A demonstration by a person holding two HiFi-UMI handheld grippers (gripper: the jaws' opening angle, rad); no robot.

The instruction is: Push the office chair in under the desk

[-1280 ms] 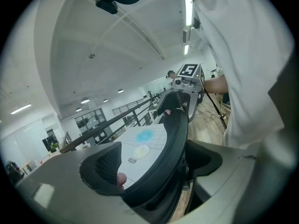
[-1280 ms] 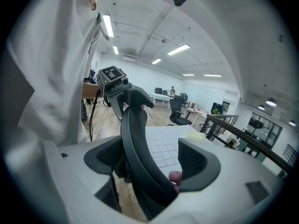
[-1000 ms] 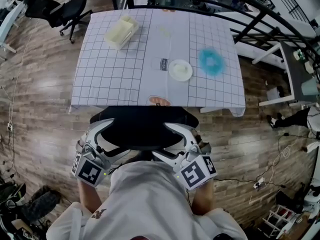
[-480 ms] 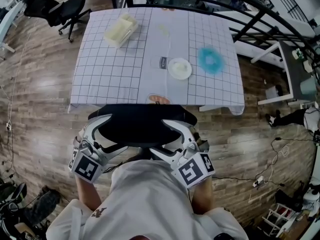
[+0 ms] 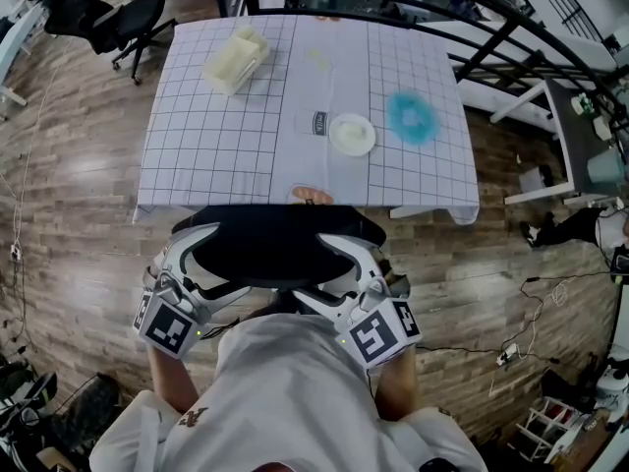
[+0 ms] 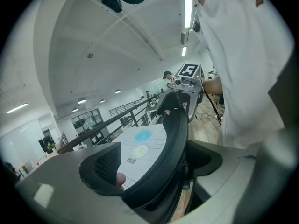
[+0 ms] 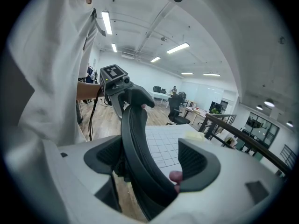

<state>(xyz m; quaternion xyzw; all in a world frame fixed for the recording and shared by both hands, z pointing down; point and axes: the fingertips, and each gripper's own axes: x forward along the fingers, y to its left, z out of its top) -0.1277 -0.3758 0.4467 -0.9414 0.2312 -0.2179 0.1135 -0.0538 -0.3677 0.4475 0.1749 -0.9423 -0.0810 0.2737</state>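
person: stands in a white shirt (image 5: 295, 391) close behind the chair, both arms forward.
left gripper (image 5: 209, 268): jaws clamped on the left rim of the backrest; its own view shows the black rim (image 6: 173, 139) filling the gap between them.
right gripper (image 5: 339, 275): likewise closed on the right rim, which runs between its jaws (image 7: 135, 139).
office chair (image 5: 280, 247): between the person and the desk, with the backrest top at the desk's near edge; the seat is hidden below.
change: over the last second the backrest creeps slightly toward the desk, and its far rim now overlaps the cloth hem; both grips are unchanged.
meaning: the push looks under way and near its end, with little travel likely left.
desk (image 5: 226, 136) edge: the gridded cloth hangs over it; the backrest sits centred and is narrower than the desk, so both corners are well apart from it.
side room: open wood floor (image 5: 79, 264) on both sides; cables (image 5: 511, 354) lie to the right.
far: the plate (image 5: 352, 134), blue patch (image 5: 413, 116) and cream box (image 5: 236, 59) sit away from the near edge; a railing (image 5: 491, 42) and a black chair (image 5: 128, 20) stand beyond.
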